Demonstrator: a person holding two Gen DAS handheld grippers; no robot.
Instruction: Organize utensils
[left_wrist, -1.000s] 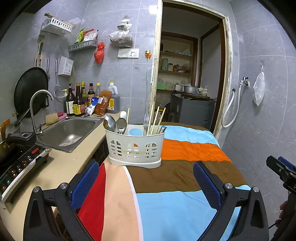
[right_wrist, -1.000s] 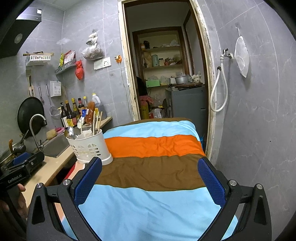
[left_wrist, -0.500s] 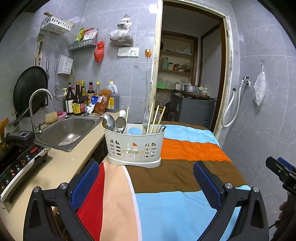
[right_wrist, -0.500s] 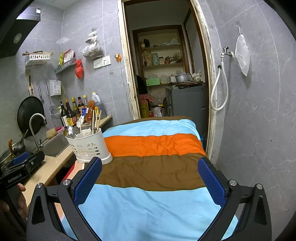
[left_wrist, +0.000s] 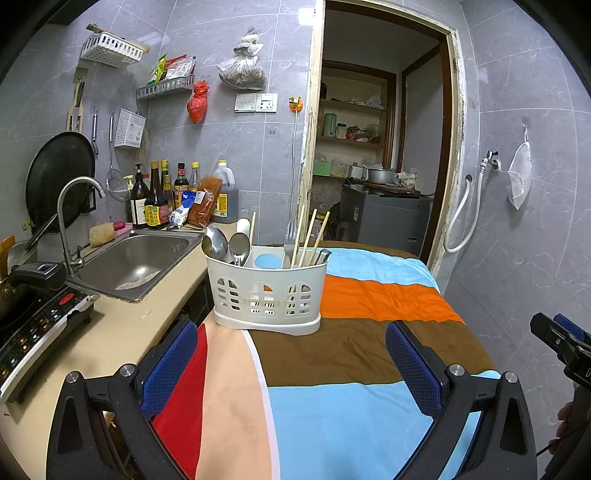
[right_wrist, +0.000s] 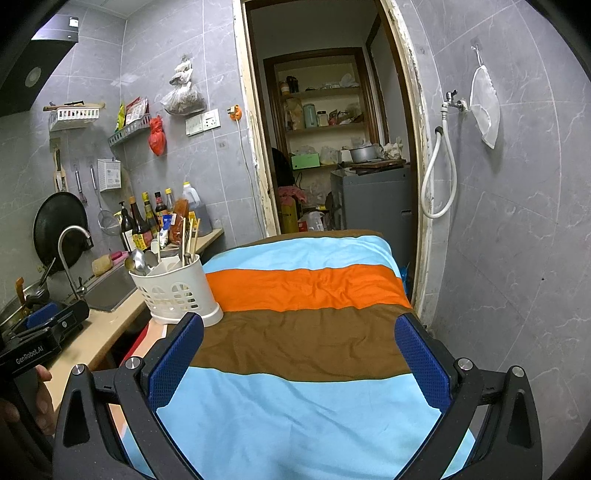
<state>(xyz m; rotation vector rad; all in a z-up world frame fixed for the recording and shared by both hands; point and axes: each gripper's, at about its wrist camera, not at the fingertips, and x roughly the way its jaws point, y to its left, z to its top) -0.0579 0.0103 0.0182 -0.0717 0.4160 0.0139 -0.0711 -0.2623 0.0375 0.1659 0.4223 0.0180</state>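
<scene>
A white plastic utensil caddy (left_wrist: 266, 295) stands on the striped cloth of the table (left_wrist: 369, 350), near its left edge. Metal spoons (left_wrist: 225, 243) fill its left compartment; wooden chopsticks (left_wrist: 308, 236) and a fork lean in its right one. My left gripper (left_wrist: 291, 362) hovers open just in front of the caddy, nothing between its blue pads. In the right wrist view the caddy (right_wrist: 177, 291) sits off to the left, and my right gripper (right_wrist: 299, 354) is open and empty over the brown and blue stripes.
A counter with a steel sink (left_wrist: 136, 258), tap, sauce bottles (left_wrist: 155, 199) and an induction cooker (left_wrist: 37, 328) runs along the left. An open doorway (left_wrist: 373, 166) lies beyond the table. A tiled wall with a hose (right_wrist: 439, 173) closes the right side.
Both views have shifted only slightly; the caddy looks marginally nearer and more central in the left wrist view. Both grippers stay open and empty.
</scene>
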